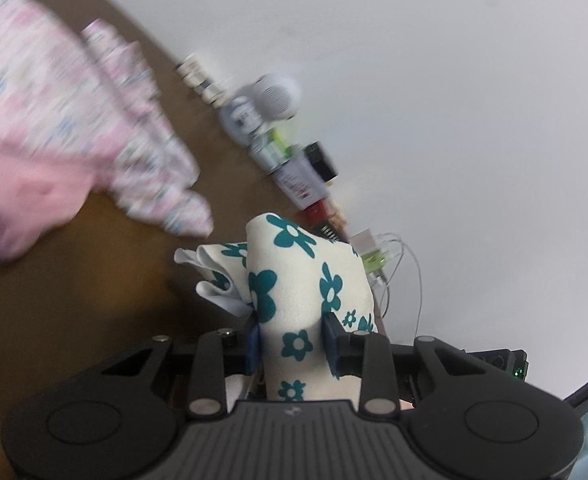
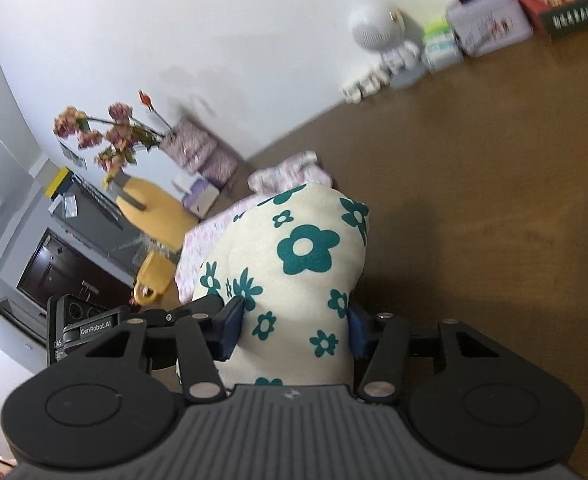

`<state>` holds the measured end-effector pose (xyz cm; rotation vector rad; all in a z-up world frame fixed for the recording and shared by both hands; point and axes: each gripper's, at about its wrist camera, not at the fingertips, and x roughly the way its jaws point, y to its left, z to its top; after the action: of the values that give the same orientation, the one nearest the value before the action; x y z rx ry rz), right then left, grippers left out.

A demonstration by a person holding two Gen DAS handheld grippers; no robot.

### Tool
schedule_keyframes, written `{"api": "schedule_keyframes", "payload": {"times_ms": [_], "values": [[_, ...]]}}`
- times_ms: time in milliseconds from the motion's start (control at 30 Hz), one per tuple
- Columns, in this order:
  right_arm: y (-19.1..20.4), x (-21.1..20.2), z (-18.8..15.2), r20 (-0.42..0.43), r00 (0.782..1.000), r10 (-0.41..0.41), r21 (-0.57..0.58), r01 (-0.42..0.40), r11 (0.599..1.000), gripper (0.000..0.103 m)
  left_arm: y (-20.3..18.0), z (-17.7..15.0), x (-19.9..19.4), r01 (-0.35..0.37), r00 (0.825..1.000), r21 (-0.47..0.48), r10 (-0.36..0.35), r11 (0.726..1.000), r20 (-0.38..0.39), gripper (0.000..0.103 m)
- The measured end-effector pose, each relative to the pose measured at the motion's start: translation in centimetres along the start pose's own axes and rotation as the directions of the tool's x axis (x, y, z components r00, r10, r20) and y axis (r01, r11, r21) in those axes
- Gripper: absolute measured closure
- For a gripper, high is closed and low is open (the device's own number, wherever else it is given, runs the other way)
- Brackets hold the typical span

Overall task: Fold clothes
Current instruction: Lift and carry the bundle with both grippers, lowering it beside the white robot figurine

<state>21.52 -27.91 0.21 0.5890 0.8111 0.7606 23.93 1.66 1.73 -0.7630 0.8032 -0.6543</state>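
Note:
A cream garment with teal flowers [image 1: 294,280] is bunched between the jaws of my left gripper [image 1: 291,338], which is shut on it and holds it above the brown table [image 1: 73,300]. My right gripper [image 2: 294,328] is shut on another part of the same cream flowered garment [image 2: 294,264], which bulges up in front of the camera. A pink floral garment [image 1: 53,112] lies on the table to the left in the left wrist view, and it also shows behind the held cloth in the right wrist view [image 2: 289,172].
Along the white wall stand a white round speaker [image 2: 372,26], small bottles [image 2: 360,86], boxes [image 2: 490,24] and white cables [image 1: 398,256]. A vase of dried flowers [image 2: 109,140], a yellow round table [image 2: 153,208] and a dark cabinet [image 2: 61,268] are off to the left.

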Motion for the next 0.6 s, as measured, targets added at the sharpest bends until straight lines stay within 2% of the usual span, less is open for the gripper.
{"api": "schedule_keyframes", "payload": {"times_ms": [167,400,600], "values": [[0.8,-0.7,2.6,0.093,0.995,-0.032,-0.027,0.034,0.999,0.052,-2.7,3.9,1.7,0.018,1.0,0.056,-0.018,0.998,0.004,0.073],[-0.9,0.1,7.7,0.199,0.974,-0.107,0.008,0.108,0.994,0.052,-1.0,8.0,6.4,0.009,1.0,0.098,-0.008,0.995,-0.014,0.073],[-4.9,2.9,11.8,0.235,0.959,-0.157,0.084,0.141,0.986,0.052,1.5,10.8,11.7,-0.046,0.999,0.067,0.047,0.997,-0.017,0.073]]}}
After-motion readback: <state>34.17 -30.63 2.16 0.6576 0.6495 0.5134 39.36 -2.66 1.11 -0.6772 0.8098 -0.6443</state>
